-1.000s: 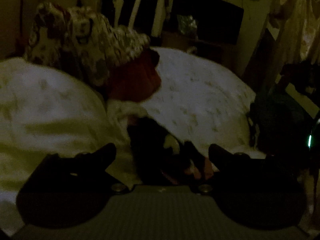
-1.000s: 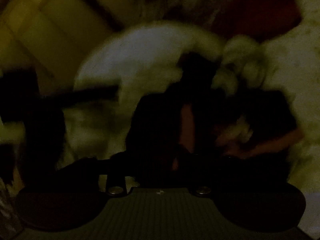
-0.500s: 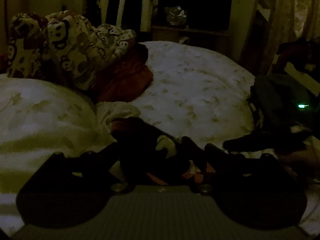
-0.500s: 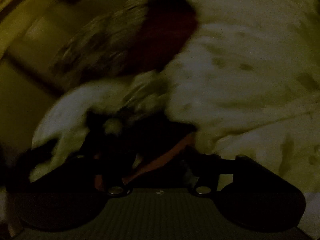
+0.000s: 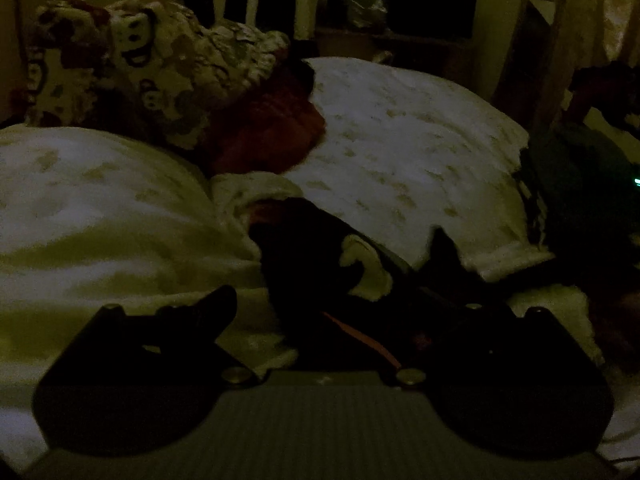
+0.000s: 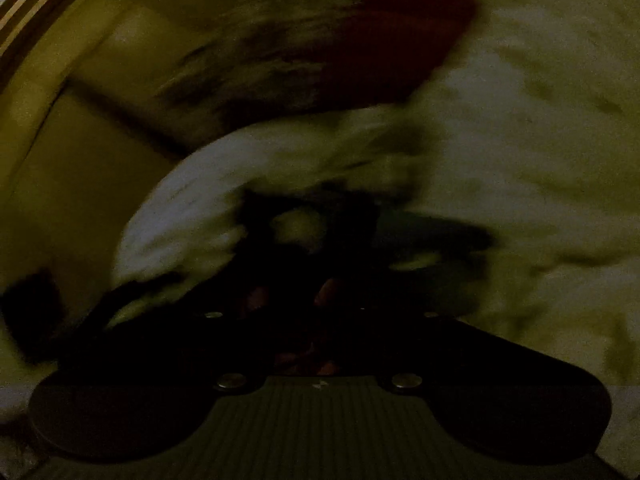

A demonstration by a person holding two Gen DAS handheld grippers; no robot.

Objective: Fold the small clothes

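The scene is very dark. A small dark garment (image 5: 316,264) with a pale print and an orange trim lies crumpled on the white patterned bedsheet (image 5: 400,152). My left gripper (image 5: 340,304) is open just in front of it; the left finger is clear of the cloth and the right finger is lost against the dark fabric. In the blurred right wrist view the same dark garment (image 6: 304,256) sits right at my right gripper (image 6: 316,312). Its fingers are hidden in darkness, so I cannot tell whether they hold the cloth.
A monkey-print bundle (image 5: 152,64) and a red cloth (image 5: 268,128) lie at the back of the bed. A white crumpled cloth (image 5: 248,192) sits beside the garment. Dark items (image 5: 580,184) are at the bed's right edge, a shelf (image 5: 400,12) behind.
The left view has shifted slightly and its fingers have spread wider. The dark shape at the right of the left view is gone. The right gripper has swung over the dark garment, with motion blur.
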